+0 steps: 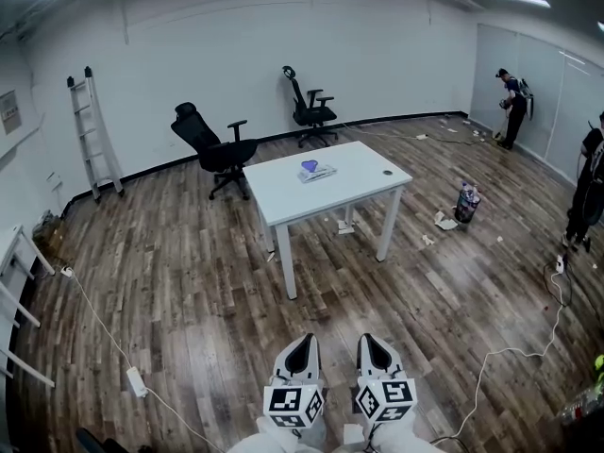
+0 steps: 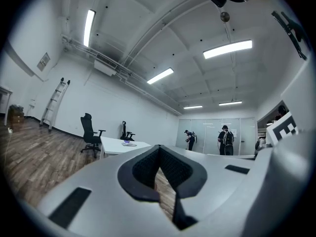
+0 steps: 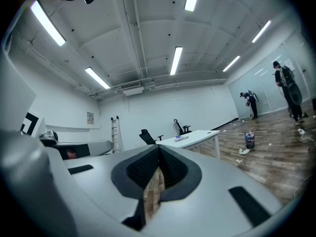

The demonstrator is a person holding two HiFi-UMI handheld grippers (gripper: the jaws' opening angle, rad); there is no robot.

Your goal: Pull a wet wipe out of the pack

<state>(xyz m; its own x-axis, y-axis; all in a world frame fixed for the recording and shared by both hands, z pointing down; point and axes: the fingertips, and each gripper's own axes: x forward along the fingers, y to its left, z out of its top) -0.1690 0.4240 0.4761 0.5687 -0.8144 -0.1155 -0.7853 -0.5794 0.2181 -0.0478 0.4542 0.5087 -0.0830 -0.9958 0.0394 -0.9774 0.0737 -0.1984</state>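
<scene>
My left gripper [image 1: 301, 343] and right gripper [image 1: 372, 341] have pale grey-white bodies. Their pads [image 2: 143, 169] are black with a fine ribbed texture. The marker cubes [image 1: 293, 405] carry black square patterns on white. At 12 o'clock, the table [image 1: 283, 196] is plain white. The wipe pack [image 1: 317, 171] on it is whitish with a purple patch on top. The office chairs at 11 o'clock [image 1: 215, 147] and 12 o'clock [image 1: 310, 109] are black. The ladder [image 1: 92, 130] at 10 o'clock is silver-grey. The floor [image 1: 170, 281] shows brown and grey wood-grain planks. The walls [image 1: 377, 55] are white above a black skirting strip. The cable [image 1: 99, 321] at 8 o'clock is white.
</scene>
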